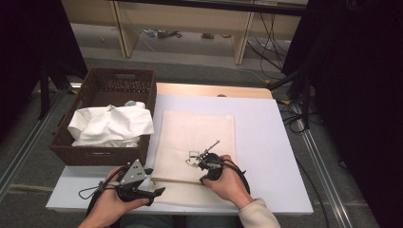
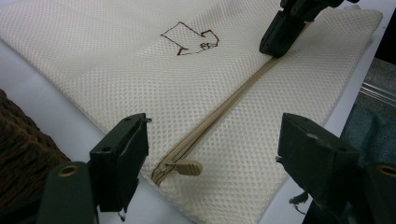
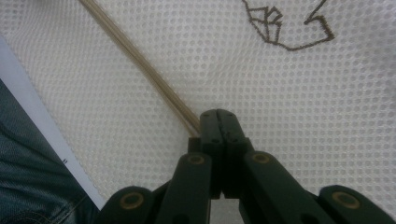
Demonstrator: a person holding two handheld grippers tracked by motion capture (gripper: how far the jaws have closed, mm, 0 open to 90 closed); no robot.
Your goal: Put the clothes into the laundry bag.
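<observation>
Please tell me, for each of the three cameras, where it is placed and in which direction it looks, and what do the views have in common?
High view: above the person's side, facing forward and down on the table; both hands show.
Left gripper view: on the left gripper, looking between open jaws along the zipper; the right gripper is beyond.
Right gripper view: on the right gripper, jaws shut, tips down at the zipper.
Shared: the mesh bag and its brown line drawing.
</observation>
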